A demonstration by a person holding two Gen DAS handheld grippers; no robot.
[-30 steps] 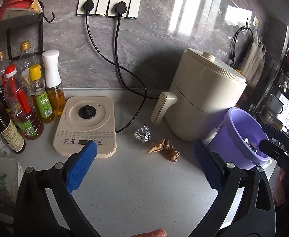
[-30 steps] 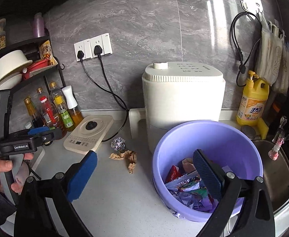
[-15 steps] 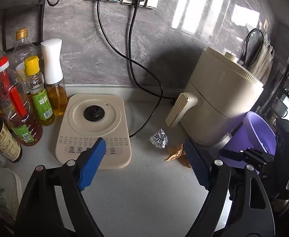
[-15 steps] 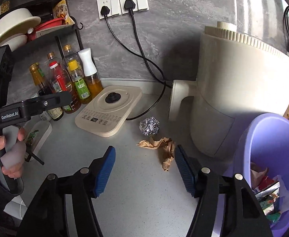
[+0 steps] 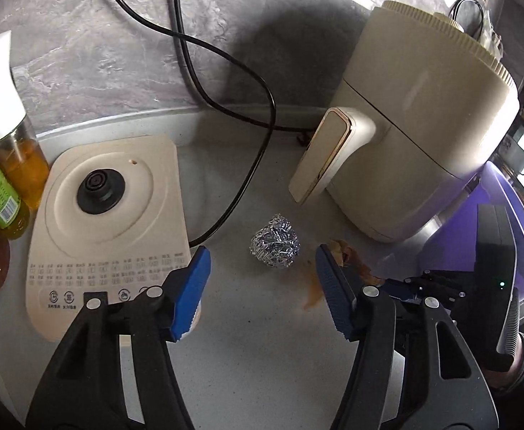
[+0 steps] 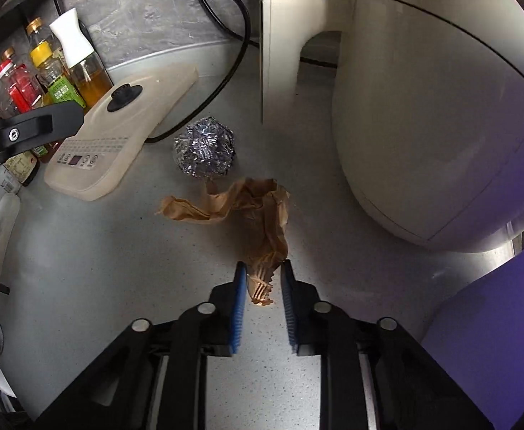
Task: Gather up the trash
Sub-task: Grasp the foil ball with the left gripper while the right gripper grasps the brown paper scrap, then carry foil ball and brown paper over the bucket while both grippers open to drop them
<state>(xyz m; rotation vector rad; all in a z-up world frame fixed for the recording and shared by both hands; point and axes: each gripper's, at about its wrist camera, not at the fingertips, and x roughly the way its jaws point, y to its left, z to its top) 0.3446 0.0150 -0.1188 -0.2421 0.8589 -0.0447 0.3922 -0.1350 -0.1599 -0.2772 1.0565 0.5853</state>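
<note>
A crumpled foil ball [image 5: 275, 246] lies on the grey counter, just ahead of my open left gripper [image 5: 262, 279], between its blue pads. The ball also shows in the right wrist view [image 6: 204, 153]. A crumpled brown paper scrap [image 6: 247, 211] lies in front of the foil ball. My right gripper [image 6: 262, 286] has its jaws narrowed around the paper's near tip, which sits between the pads; small gaps still show. In the left wrist view the paper [image 5: 347, 254] is mostly hidden behind the right finger. The purple trash bucket [image 5: 512, 222] stands at the right.
A cream air fryer [image 5: 416, 136] stands close on the right, its handle over the trash. A cream kettle base [image 5: 107, 215] lies to the left, with a black cable [image 5: 233, 200] running past the foil. Oil and sauce bottles [image 6: 65, 68] stand at the far left.
Both grippers have moved forward and down to the counter. The right gripper has left the bucket and narrowed around the paper's tip. The left gripper now frames the foil ball.
</note>
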